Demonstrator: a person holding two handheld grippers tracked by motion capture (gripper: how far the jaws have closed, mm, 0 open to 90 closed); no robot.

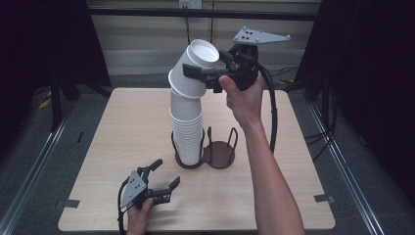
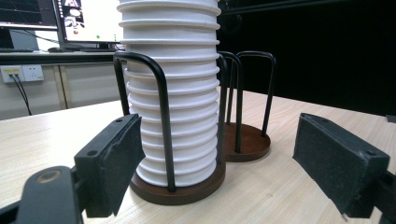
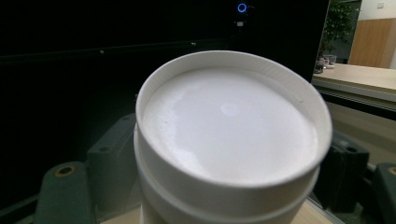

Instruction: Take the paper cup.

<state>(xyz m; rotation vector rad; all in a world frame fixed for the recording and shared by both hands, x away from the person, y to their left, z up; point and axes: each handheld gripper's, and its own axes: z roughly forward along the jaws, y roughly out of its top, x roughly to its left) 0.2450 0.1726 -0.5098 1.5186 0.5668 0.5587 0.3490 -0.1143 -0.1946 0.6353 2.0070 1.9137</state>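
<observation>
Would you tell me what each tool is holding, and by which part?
The right tool clamps the top cup by its side wall near the base. The left tool holds nothing.

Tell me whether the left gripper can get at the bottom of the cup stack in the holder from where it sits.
Probably yes. The left gripper rests open on the table, facing the cup stack with bare tabletop between; only the holder's wire loops stand around the stack.

Table: light wood, rect., bare mostly
Holder: dark twin-ring wire rack w/ round bases, sits near table centre
Cup stack: white, inverted, in holder's left ring
Right ring: empty
</observation>
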